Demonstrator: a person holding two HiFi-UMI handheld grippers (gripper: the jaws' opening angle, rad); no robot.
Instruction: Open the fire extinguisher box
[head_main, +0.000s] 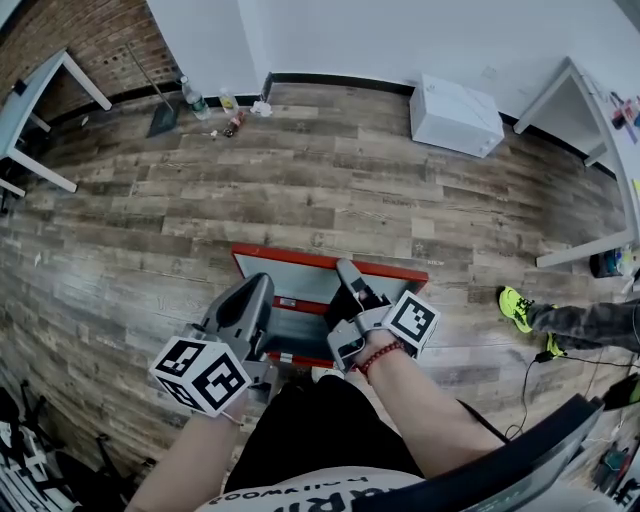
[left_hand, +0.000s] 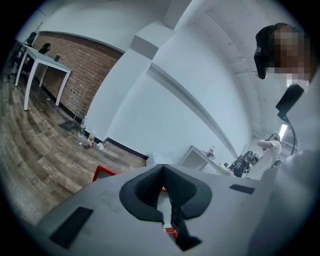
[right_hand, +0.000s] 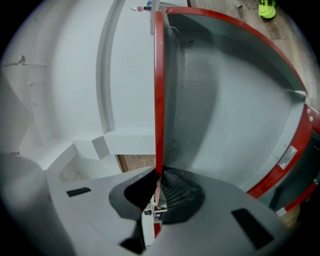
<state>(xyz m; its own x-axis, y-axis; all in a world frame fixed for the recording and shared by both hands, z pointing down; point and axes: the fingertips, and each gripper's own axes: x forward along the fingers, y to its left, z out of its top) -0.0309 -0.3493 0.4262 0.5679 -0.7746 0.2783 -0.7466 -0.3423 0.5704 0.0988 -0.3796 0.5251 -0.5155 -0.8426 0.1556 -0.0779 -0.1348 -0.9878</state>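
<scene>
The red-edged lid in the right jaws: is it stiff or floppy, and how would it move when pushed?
The lid is probably stiff: its red edge runs straight beyond the right gripper, whose jaws pinch it. It looks like thin sheet metal, so likely light. Pushed, it should swing as one piece, not bend.

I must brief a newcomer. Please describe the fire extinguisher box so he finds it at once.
On the wooden floor, at the head view's middle, stands the fire extinguisher box. Only it has a red frame; the white box by the far wall has none.
</scene>
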